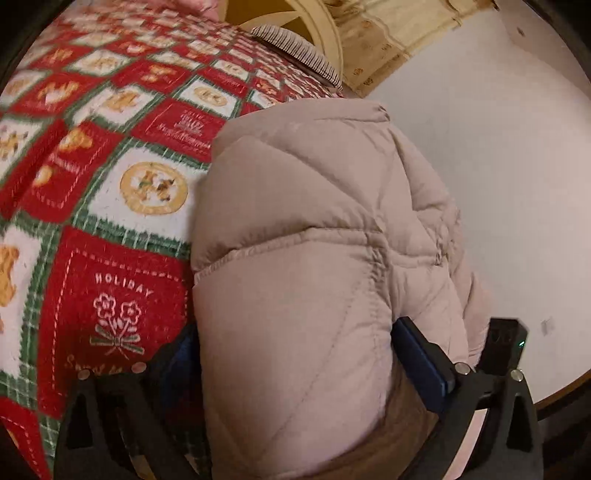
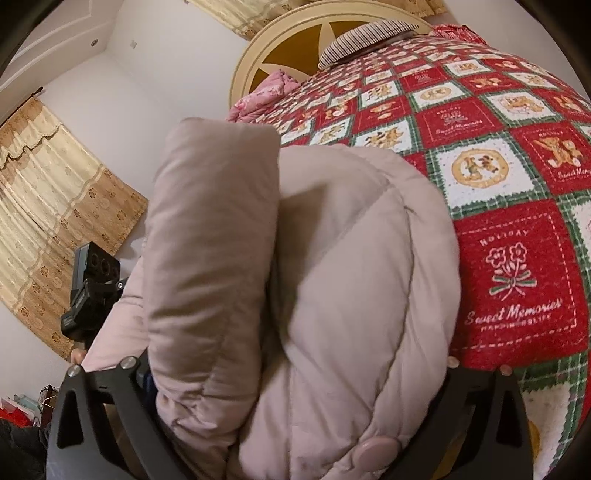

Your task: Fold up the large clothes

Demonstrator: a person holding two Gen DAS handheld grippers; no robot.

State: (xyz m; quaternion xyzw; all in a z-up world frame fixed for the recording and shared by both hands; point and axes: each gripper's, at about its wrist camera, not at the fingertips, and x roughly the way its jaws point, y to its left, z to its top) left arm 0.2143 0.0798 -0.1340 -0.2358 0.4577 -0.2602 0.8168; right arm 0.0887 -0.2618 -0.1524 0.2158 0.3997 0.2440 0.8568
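Bed [image 1: 110, 206] under patchwork quilt; beige jacket [image 1: 295, 258] bunched between both grippers, left [image 1: 295, 373] and right [image 2: 295, 373], fingers clamped on it.

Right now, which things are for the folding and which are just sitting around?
For the folding:
puffy beige jacket
left gripper
right gripper
red patchwork blanket underneath

Just sitting around:
striped pillow
pink bedding
curtain
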